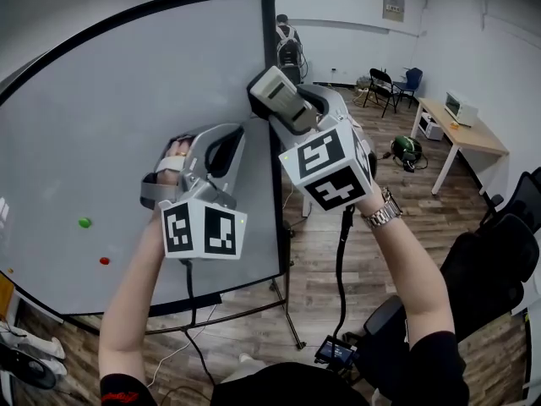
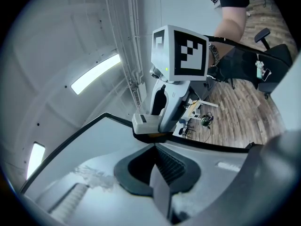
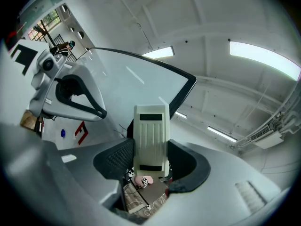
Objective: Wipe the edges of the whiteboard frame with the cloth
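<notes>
A large whiteboard [image 1: 127, 125] with a black frame [image 1: 272, 57] stands in front of me. My right gripper [image 1: 292, 108] is shut on a cream ribbed eraser block [image 1: 283, 100], which rests against the frame's right edge near the top. The right gripper view has the block [image 3: 151, 140] upright between the dark pads [image 3: 113, 159], with the board's corner [image 3: 186, 91] behind it. No cloth shows in any view. My left gripper [image 1: 224, 146] is held just left of the right one, over the board face. Its jaws [image 2: 156, 166] meet with nothing between them.
A green magnet [image 1: 84, 222] and a red magnet [image 1: 104, 260] sit low on the board's left. The board's stand leg [image 1: 292, 320] reaches onto the wood floor. To the right are a table [image 1: 461, 129], folding chairs [image 1: 382, 87] and a black office chair [image 1: 499, 260].
</notes>
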The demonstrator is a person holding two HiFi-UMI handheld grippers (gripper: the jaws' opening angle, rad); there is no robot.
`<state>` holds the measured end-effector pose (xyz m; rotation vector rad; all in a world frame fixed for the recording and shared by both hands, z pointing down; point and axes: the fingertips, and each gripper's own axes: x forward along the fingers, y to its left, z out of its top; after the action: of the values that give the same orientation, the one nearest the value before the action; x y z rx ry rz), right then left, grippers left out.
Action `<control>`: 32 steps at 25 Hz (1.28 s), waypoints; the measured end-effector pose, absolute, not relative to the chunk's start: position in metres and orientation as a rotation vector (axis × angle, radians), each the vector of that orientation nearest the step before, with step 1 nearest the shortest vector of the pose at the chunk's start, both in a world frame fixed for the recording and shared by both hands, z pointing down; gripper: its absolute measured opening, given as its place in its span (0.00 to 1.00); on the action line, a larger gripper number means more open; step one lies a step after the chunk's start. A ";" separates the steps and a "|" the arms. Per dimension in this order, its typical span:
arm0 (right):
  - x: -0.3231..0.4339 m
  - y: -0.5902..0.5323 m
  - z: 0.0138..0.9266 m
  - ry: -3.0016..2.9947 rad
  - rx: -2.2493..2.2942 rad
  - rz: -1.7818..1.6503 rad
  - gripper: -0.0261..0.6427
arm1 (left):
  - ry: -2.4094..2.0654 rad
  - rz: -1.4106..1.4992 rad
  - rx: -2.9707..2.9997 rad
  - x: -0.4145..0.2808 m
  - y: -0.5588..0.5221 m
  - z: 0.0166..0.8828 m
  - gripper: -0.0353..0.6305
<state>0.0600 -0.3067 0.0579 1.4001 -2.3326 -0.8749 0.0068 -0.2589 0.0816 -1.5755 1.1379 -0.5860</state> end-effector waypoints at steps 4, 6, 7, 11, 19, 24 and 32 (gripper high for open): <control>0.061 -0.304 0.063 -2.325 1.401 -0.885 0.39 | 1.137 -0.590 -1.590 0.010 -0.258 0.086 0.06; 0.062 -0.303 0.063 -2.321 1.399 -0.889 0.39 | 1.139 -0.591 -1.596 0.010 -0.258 0.087 0.06; 0.062 -0.303 0.064 -2.320 1.399 -0.889 0.39 | 1.139 -0.593 -1.599 0.010 -0.258 0.087 0.06; 0.062 -0.306 0.066 -2.321 1.393 -0.881 0.39 | 1.144 -0.604 -1.613 0.009 -0.261 0.090 0.06; 0.058 -0.309 0.076 -2.318 1.381 -0.871 0.39 | 1.147 -0.633 -1.645 0.007 -0.266 0.104 0.06; 0.058 -0.307 0.081 -2.321 1.378 -0.863 0.39 | 1.157 -0.644 -1.661 0.004 -0.266 0.112 0.06; 0.062 -0.310 0.089 -2.326 1.382 -0.862 0.39 | 1.164 -0.635 -1.675 0.010 -0.266 0.118 0.06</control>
<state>0.0622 -0.3096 0.0888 1.3819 -2.3257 -0.8619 0.0105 -0.2664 0.1177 -1.6750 1.1643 -0.6348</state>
